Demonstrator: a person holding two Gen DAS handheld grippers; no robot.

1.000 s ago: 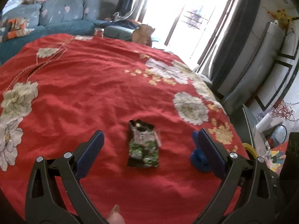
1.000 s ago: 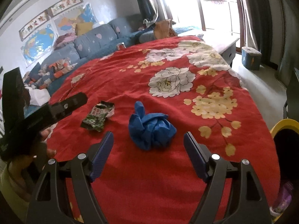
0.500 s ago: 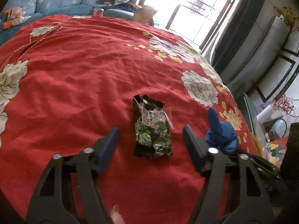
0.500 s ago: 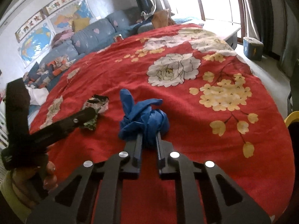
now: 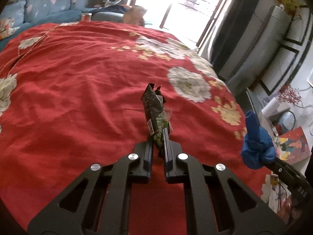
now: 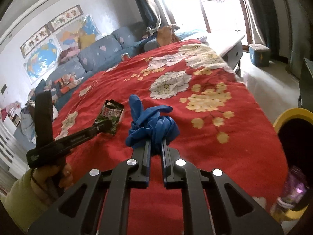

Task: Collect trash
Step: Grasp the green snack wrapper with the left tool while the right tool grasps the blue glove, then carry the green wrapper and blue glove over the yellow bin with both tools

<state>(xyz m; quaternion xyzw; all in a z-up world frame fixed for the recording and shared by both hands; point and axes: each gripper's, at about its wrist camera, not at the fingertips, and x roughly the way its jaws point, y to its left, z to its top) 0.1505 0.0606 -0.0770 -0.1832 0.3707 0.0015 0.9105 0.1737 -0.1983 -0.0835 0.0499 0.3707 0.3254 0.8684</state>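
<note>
My left gripper (image 5: 157, 137) is shut on a green and black snack wrapper (image 5: 154, 109) and holds it upright, lifted a little above the red flowered cloth (image 5: 78, 90). My right gripper (image 6: 156, 146) is shut on a crumpled blue glove (image 6: 152, 121) above the same cloth (image 6: 225, 156). The glove also shows at the right of the left wrist view (image 5: 256, 143). The wrapper and the left gripper show at the left of the right wrist view (image 6: 111, 115).
A yellow-rimmed bin (image 6: 293, 156) with a dark liner stands off the right edge of the cloth. A blue sofa (image 6: 93, 58) lies beyond the far edge, with a can (image 5: 86, 16) near it. A small blue box (image 6: 259, 55) stands on the floor by the window.
The left gripper closed on the wrapper and raised it off the cloth. The right gripper closed on the blue glove and lifted it slightly.
</note>
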